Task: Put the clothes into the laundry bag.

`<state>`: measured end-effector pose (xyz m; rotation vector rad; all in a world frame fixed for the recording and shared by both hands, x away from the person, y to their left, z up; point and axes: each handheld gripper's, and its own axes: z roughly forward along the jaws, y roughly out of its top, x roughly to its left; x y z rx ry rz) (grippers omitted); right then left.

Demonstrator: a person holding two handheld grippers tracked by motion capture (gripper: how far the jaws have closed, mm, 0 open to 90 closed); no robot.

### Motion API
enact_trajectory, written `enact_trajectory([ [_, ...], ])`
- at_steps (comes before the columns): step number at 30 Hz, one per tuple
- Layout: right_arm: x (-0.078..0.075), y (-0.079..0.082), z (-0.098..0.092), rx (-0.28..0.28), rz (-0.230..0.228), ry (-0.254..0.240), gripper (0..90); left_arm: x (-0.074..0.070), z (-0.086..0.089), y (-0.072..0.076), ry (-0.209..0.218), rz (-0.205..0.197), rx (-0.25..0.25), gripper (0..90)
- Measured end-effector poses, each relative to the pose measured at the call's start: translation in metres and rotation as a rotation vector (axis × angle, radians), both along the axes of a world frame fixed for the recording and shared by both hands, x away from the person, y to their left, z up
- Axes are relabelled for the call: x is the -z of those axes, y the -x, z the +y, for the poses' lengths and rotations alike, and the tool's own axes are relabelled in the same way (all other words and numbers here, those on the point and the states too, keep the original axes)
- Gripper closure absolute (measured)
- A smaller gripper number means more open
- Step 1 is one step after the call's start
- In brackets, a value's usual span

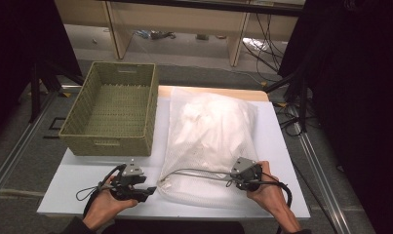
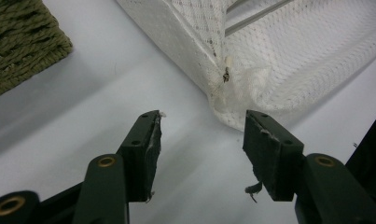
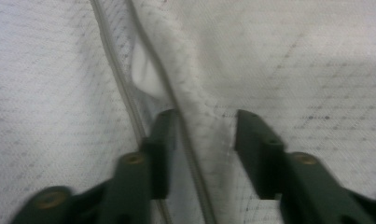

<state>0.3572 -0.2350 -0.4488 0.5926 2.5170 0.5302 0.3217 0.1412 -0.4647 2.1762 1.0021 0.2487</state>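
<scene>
White mesh bag: 1 | wicker basket: 1 | both grippers' fingers released

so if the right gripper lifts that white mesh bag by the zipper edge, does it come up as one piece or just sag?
Likely sags: the mesh bag lies slumped and wrinkled, with soft white contents bulging. Probably light for its bulk, since it looks like fabric inside. The mesh folds between the right gripper jaws, so a thin pinch may slip or stretch.
</scene>
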Motion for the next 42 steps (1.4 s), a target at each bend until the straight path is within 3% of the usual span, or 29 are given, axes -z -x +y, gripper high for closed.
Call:
enact_trajectory([
  [2, -0.001, -0.004, -0.002, -0.033, -0.005, 0.021, 83.1, 0.001, 0.001, -0.001, 0.0, 0.003, -0.005, 46.5],
  [4, -0.003, -0.002, -0.004, -0.004, 0.013, -0.003, 89.0, 0.002, 0.002, -0.002, 0.001, 0.007, -0.011, 46.7],
  [10, -0.02, 0.014, -0.01, -0.015, 0.027, -0.048, 90.0, 0.002, 0.007, -0.004, -0.006, 0.0, -0.016, 47.1],
  [13, -0.024, 0.024, -0.013, -0.063, 0.039, -0.063, 90.0, 0.002, 0.007, -0.004, 0.005, 0.009, -0.019, 47.0],
  [15, -0.02, 0.028, -0.012, -0.047, 0.088, -0.061, 90.0, 0.002, 0.006, -0.004, 0.0, 0.007, -0.024, 47.1],
  [16, -0.017, 0.026, -0.012, -0.068, 0.082, -0.043, 90.0, 0.002, 0.007, -0.004, -0.004, 0.002, -0.016, 47.2],
  [19, -0.002, 0.02, -0.009, -0.098, 0.133, 0.013, 90.0, 0.002, 0.008, -0.005, -0.006, 0.012, -0.013, 47.1],
  [22, 0.006, 0.018, -0.008, -0.087, 0.161, 0.025, 90.0, 0.001, 0.009, -0.005, -0.006, -0.003, -0.017, 46.3],
  [24, 0.005, 0.015, -0.01, -0.099, 0.148, 0.017, 89.7, 0.001, 0.01, -0.004, 0.003, -0.004, -0.021, 44.8],
  [26, 0.004, 0.014, -0.012, -0.051, 0.158, -0.024, 83.8, -0.001, 0.011, -0.004, 0.004, 0.004, -0.034, 42.2],
  [30, -0.005, 0.014, -0.018, -0.021, 0.155, -0.115, 70.4, -0.005, 0.014, -0.003, 0.026, -0.019, -0.044, 38.6],
  [32, -0.012, 0.019, -0.021, 0.052, 0.147, -0.159, 63.8, -0.007, 0.016, -0.003, 0.05, -0.029, -0.038, 35.4],
  [34, -0.014, 0.017, -0.027, 0.067, 0.121, -0.198, 57.6, -0.007, 0.018, -0.003, 0.067, -0.056, -0.048, 32.7],
  [35, -0.015, 0.018, -0.029, 0.09, 0.1, -0.204, 55.3, -0.007, 0.019, -0.002, 0.081, -0.045, -0.058, 32.2],
  [36, -0.013, 0.017, -0.03, 0.088, 0.087, -0.234, 52.9, -0.008, 0.021, -0.002, 0.072, -0.046, -0.053, 31.3],
  [38, -0.014, 0.017, -0.031, 0.124, 0.113, -0.272, 49.1, -0.009, 0.023, -0.001, 0.104, -0.061, -0.075, 29.0],
  [42, -0.018, 0.016, -0.031, 0.124, 0.102, -0.321, 41.7, -0.015, 0.028, 0.001, 0.119, -0.101, -0.104, 24.3],
])
